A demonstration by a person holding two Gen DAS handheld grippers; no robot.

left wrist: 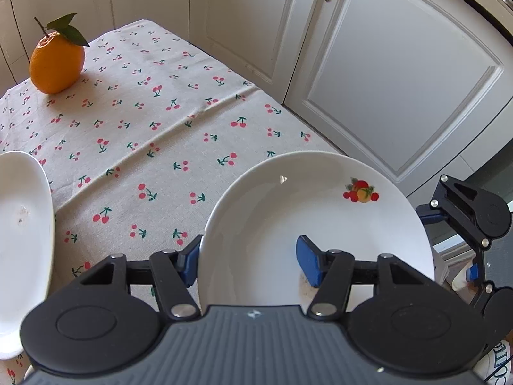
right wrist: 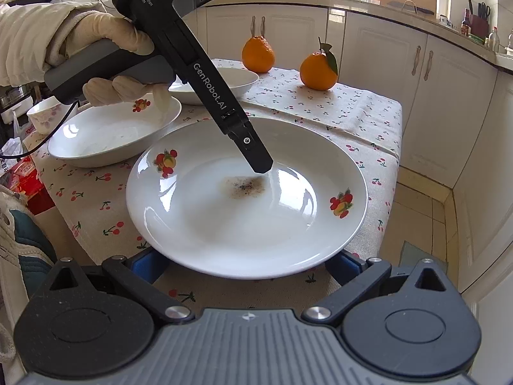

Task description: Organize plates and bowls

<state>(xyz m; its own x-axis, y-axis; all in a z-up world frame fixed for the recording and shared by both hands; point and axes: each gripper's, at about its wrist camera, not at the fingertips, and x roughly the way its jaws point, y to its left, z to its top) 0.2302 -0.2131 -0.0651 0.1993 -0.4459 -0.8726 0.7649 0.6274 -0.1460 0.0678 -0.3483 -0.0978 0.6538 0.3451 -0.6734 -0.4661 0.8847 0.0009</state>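
1. The plate [right wrist: 247,199] was glossy white, round and shallow, with fruit decals near its rim and a burnt brown stain at its centre; it lay on the cherry-print cloth over the surface [right wrist: 352,115].
2. The left claw [left wrist: 251,261] straddled the plate's rim with its blue pads spread; whether they touched it was unclear.
3. The right claw [right wrist: 247,264] stood spread at the plate's near edge, its blue pads mostly hidden beneath the rim.
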